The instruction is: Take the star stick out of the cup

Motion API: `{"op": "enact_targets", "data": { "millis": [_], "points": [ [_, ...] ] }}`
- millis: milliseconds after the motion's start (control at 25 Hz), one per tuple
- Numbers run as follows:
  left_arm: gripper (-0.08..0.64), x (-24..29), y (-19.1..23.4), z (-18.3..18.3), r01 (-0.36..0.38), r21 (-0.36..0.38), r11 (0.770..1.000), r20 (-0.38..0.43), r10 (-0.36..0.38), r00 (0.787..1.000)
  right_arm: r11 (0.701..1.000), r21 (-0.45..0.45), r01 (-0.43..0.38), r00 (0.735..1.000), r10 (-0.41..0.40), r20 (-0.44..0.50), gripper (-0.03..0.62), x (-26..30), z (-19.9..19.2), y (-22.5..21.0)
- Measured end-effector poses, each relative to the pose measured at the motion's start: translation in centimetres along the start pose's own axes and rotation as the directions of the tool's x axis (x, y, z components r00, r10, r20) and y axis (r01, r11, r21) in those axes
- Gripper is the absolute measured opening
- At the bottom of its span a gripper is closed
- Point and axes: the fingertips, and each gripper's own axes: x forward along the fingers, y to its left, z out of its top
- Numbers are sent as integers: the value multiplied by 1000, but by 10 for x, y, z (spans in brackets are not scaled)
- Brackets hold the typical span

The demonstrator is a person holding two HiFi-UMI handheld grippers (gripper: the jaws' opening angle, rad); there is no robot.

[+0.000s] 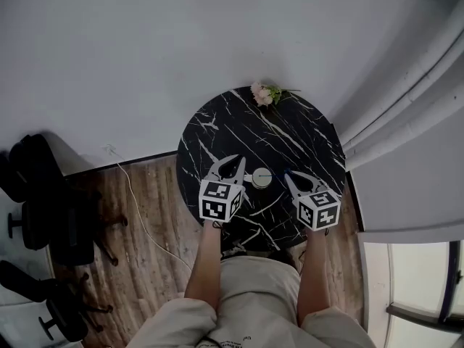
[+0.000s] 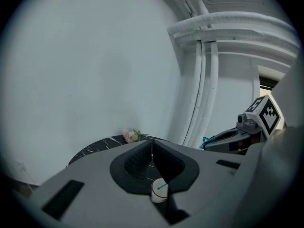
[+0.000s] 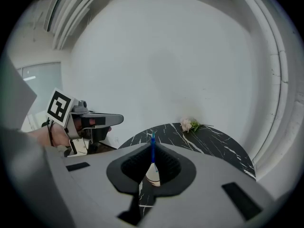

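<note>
The right gripper (image 1: 291, 176) has its jaws clamped on the thin blue star stick (image 3: 153, 146) at the small white cup (image 1: 262, 177) on the black marble tabletop (image 1: 239, 122), while the left gripper (image 2: 152, 147) has its jaws closed, empty

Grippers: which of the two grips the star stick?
The right gripper: its jaws pinch the star stick; the left gripper is shut on nothing.

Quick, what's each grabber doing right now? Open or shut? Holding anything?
Left gripper: closed, nothing between its jaws.
Right gripper: closed on the star stick.
</note>
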Motion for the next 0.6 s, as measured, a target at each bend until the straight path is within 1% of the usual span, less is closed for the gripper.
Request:
{"op": "enact_targets", "data": {
  "millis": [200,600],
  "points": [
    [25,-1,0,-1,-6,11,1000,-5,6,1000,1000,-20,-1,1000,1,-8,46,-4,2,-2],
    [25,-2,-12,-3,-21,25,999,-14,21,1000,1000,-5,-19,999,19,38,44,-17,9,-8]
  ]
}}
